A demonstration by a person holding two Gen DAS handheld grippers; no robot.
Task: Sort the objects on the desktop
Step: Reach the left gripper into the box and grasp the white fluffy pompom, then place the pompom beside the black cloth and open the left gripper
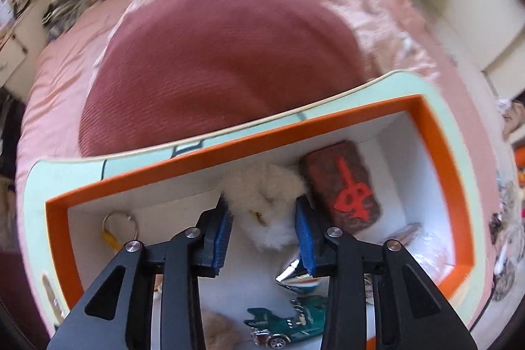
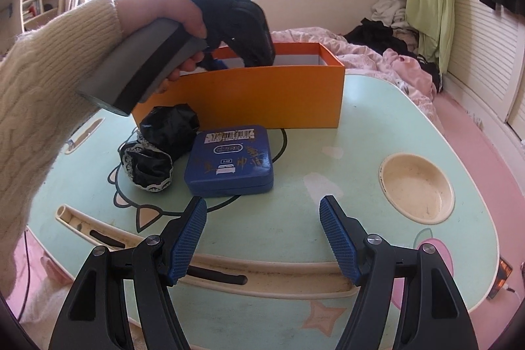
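Observation:
In the left wrist view my left gripper [image 1: 264,235] is inside the orange box [image 1: 203,156], its blue pads on either side of a cream fluffy toy [image 1: 267,202]; contact is unclear. The box also holds a brown felt block with a red mark [image 1: 341,186], a green toy car [image 1: 288,323], a key ring [image 1: 119,223] and a shiny wrapper [image 1: 295,274]. In the right wrist view my right gripper [image 2: 264,238] is open and empty above the mint table [image 2: 295,235]. A blue tin [image 2: 229,161] and a black lace scrunchie [image 2: 154,168] lie in front of the orange box [image 2: 262,97].
The table stands on a bed with a dark pink cushion [image 1: 223,64] and pink bedding [image 2: 403,68]. A round cup recess [image 2: 416,187] is in the table at the right. The left hand and its gripper body [image 2: 229,12] reach into the box from above.

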